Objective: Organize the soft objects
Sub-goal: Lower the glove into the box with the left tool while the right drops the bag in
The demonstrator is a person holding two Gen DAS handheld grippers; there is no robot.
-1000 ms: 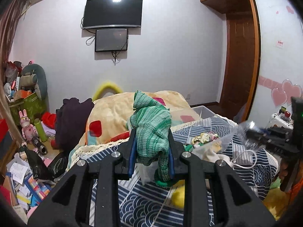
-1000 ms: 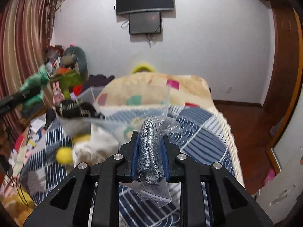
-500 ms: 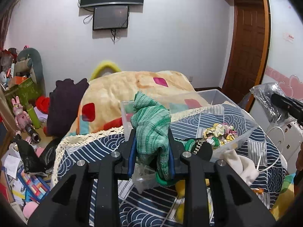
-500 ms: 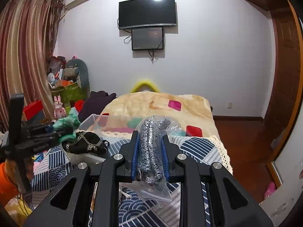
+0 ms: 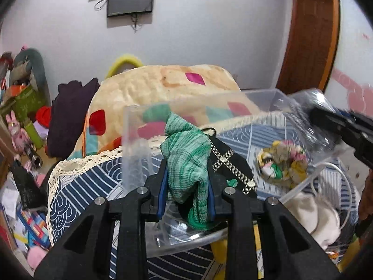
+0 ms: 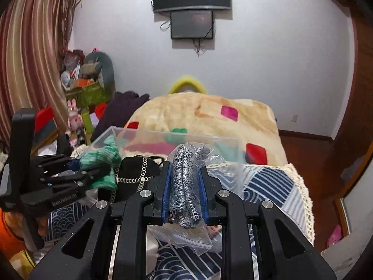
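My left gripper [image 5: 186, 186] is shut on a green knitted cloth [image 5: 186, 158] and holds it over the near part of a clear plastic bin [image 5: 137, 140] on the bed. In the bin lie a black cloth with a studded cross [image 5: 230, 165] and a floral bundle [image 5: 282, 163]. My right gripper [image 6: 185, 189] is shut on a black-and-white knit in a clear bag [image 6: 186, 182], held just before the bin's [image 6: 163, 135] near side. The left gripper [image 6: 53, 182] and green cloth [image 6: 102, 156] show at the left of the right wrist view.
A blue patterned bedspread [image 5: 88, 182] covers the bed, with a cream blanket [image 5: 163, 86] behind the bin. A white soft item [image 5: 312, 214] and a cable lie right of the bin. Toys and clutter [image 5: 21, 121] fill the floor at left. A wooden door [image 5: 307, 35] stands at right.
Both grippers have moved forward to the clear bin, still holding their items. The green cloth now hangs over the bin, and the bagged knit has come close to the bin's edge.
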